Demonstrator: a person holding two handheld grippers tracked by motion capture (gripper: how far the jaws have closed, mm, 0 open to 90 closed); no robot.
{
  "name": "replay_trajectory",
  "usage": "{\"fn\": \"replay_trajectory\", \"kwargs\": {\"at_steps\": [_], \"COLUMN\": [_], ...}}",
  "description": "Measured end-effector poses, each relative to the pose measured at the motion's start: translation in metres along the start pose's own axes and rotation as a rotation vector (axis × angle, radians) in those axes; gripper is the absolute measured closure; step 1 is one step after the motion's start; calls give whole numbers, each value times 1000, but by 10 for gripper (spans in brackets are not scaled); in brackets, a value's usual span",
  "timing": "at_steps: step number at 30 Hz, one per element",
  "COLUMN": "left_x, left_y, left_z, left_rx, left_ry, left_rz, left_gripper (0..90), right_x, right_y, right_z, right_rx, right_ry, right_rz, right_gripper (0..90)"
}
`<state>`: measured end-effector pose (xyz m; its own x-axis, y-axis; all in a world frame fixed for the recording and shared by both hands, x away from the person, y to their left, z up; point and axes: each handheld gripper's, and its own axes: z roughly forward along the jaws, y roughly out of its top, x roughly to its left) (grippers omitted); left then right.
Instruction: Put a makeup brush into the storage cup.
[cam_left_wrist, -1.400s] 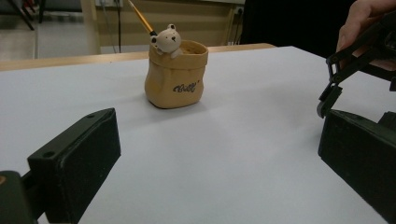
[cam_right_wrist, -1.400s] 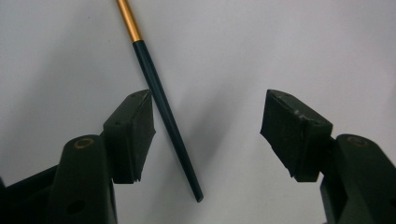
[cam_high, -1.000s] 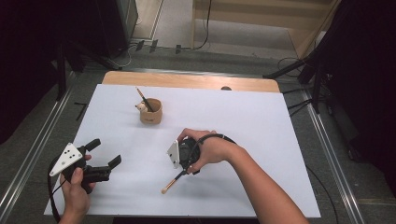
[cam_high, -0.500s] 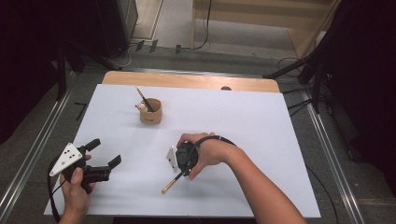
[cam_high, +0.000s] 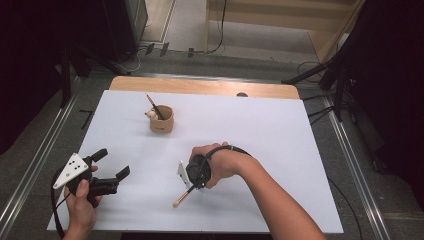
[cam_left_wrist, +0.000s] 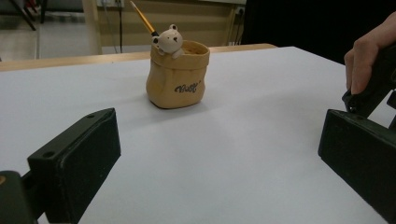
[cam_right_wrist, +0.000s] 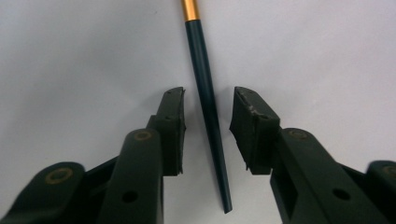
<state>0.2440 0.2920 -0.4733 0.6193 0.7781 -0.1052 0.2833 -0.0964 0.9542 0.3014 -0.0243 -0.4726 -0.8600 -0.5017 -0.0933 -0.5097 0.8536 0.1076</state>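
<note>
The left gripper, black with a grey three-cornered plate, rests near the table's left edge with its jaws spread wide around nothing. Beyond it stands a tan, sack-shaped ceramic pot with a small bear figure at its rim, glazed and rigid, holding one brush. Further right, the right gripper points down over a slim paintbrush with a dark teal tapered handle and a gold ferrule, lying flat on the white table cover. Its jaws have just been closing, and the handle sits between the pads with a gap on each side, not yet pinched. The brush looks light, stiff and smooth, likely to roll; the thicker handle near the ferrule seems the surest hold.
</note>
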Motion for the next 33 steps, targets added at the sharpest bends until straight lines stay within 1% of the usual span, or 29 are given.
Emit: {"fn": "replay_trajectory", "kwargs": {"at_steps": [2,3,7,12,15,16,18,19,20,21,23,26,31,32,33], "left_x": [0,0,-1,-1,-1,-1,-1,-2,-2,-2,-1,-1,-2,-2,-1], "left_y": [0,0,0,0,0,0,0,0,0,0,0,0,1,1,0], "left_z": [0,0,0,0,1,1,1,0,0,0,0,0,0,0,0], "left_rx": [-1,0,-5,-5,-4,-4,0,1,2,3,1,-4,1,0,-2], "left_ry": [0,0,-3,-3,-3,-3,-3,-2,-1,0,-1,-2,-2,-1,-3], "left_rz": [-2,-1,-2,-2,-1,0,3,4,5,6,6,1,4,4,4], "left_gripper": [0,0,0,0,0,0,0,0,0,0,0,0,0,0,0], "right_x": [-1,-1,-3,-5,-6,-7,-9,-11,-13,-13,-14,-13,-13,-13,-13], "right_y": [1,2,4,5,7,7,9,11,13,14,17,16,15,14,14], "right_z": [0,0,1,1,1,2,1,2,2,2,2,3,2,2,1], "right_rx": [6,11,28,36,46,45,64,75,91,96,114,107,98,94,94], "right_ry": [13,18,27,42,51,56,57,64,70,77,80,76,75,72,70], "right_rz": [-10,-4,-9,3,-3,-4,-3,-11,-15,-24,-33,-33,-38,-28,-33], "right_gripper": [689,694,697,705,720,734,804,850,852,852,853,853,854,854,854]}}
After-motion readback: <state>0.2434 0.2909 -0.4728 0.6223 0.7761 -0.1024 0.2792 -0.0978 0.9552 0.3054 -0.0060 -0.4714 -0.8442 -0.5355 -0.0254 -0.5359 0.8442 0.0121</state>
